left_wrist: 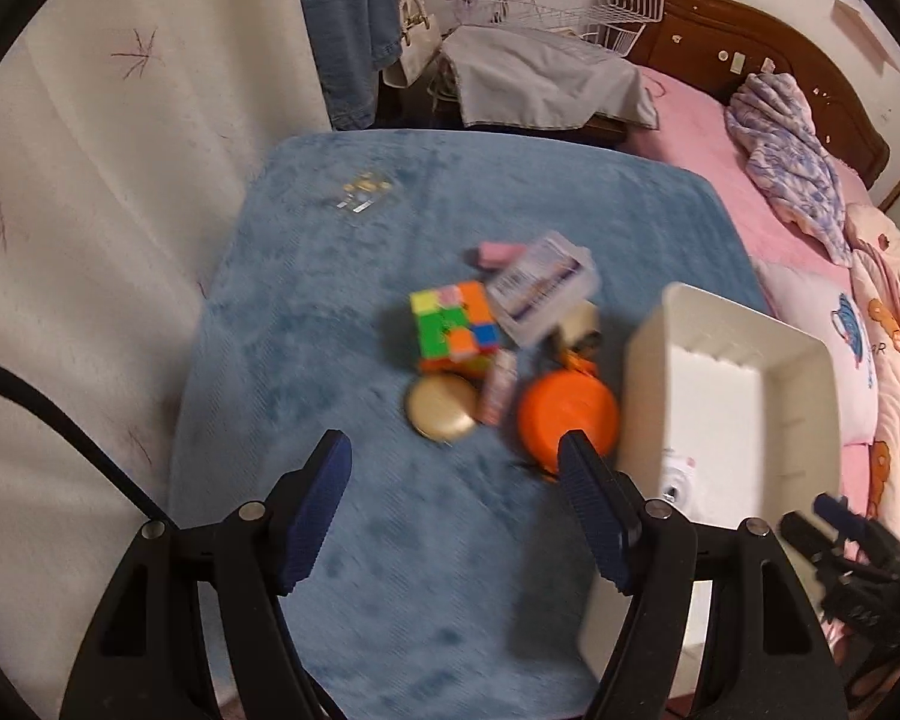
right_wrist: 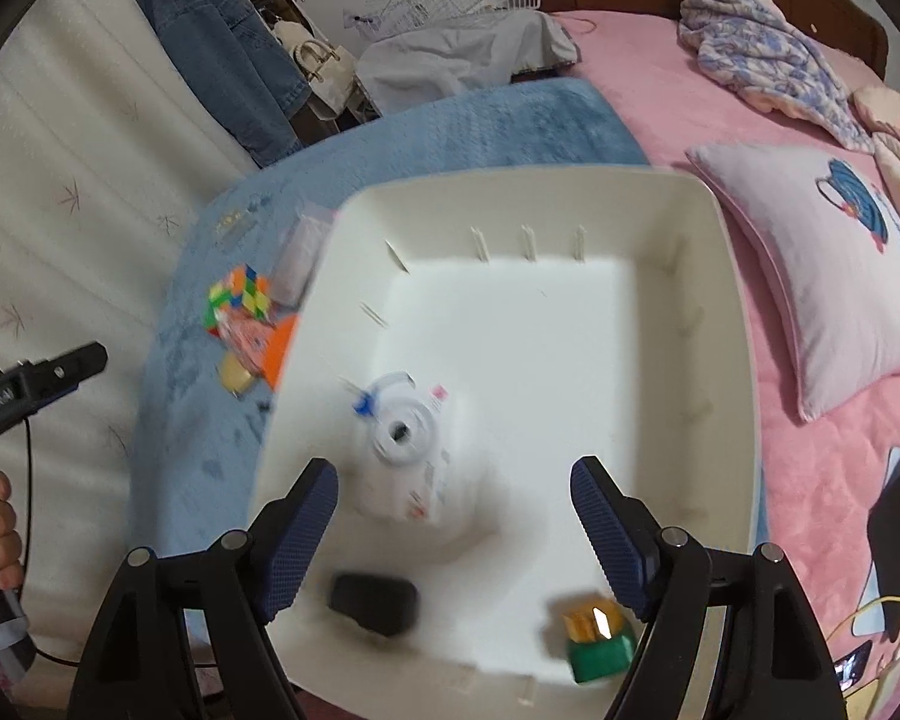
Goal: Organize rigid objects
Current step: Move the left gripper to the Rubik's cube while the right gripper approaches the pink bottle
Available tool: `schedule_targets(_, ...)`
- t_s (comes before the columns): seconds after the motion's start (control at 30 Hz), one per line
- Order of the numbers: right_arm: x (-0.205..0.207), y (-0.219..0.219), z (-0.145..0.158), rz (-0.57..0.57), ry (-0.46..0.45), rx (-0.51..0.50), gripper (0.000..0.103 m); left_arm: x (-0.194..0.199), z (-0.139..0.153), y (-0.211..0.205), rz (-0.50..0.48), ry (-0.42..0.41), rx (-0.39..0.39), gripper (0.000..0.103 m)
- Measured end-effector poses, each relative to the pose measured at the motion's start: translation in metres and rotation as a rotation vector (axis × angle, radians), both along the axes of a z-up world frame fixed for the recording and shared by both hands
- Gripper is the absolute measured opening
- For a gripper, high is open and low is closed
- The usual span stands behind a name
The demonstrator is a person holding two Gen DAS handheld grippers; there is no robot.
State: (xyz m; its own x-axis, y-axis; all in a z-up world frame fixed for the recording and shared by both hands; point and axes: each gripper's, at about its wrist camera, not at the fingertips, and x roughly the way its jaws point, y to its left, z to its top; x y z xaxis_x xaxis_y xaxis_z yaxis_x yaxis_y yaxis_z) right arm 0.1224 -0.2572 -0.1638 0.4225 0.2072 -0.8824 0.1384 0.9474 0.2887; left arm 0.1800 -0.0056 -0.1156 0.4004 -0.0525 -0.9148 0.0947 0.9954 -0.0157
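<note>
On a blue mat (left_wrist: pixel 342 312) lie a colourful cube (left_wrist: pixel 453 324), a clear plastic case (left_wrist: pixel 543 285), a pink eraser (left_wrist: pixel 498 253), a gold round compact (left_wrist: pixel 441 407), a pink tube (left_wrist: pixel 498 387) and an orange round object (left_wrist: pixel 561 414). My left gripper (left_wrist: pixel 453 462) is open and empty, just short of the compact and the orange object. A white bin (right_wrist: pixel 708 276) holds a white instant camera (right_wrist: pixel 402 438), a black object (right_wrist: pixel 372 600) and a green and gold box (right_wrist: pixel 597 636). My right gripper (right_wrist: pixel 453 492) is open and empty above the bin.
A pink bed (right_wrist: pixel 660 96) with a pillow (right_wrist: pixel 828 276) and a floral cloth (right_wrist: pixel 762 54) lies to the right. A white quilted wall (left_wrist: pixel 90 180), hanging jeans (left_wrist: pixel 348 30) and wire racks (left_wrist: pixel 624 0) stand behind the mat. The white bin also shows in the left wrist view (left_wrist: pixel 690 306).
</note>
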Motion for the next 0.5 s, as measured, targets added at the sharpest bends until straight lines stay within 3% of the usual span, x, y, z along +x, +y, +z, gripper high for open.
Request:
schedule_targets(0.3,0.069,0.057,0.026,0.057,-0.023,-0.034,0.082,0.077,-0.006,0.032,-0.113,0.048,0.033,0.075)
schedule_targets(0.5,0.111,0.094,0.028,0.068,-0.035,-0.034,0.082,0.122,-0.009,0.044,-0.246,0.056,0.047,0.075)
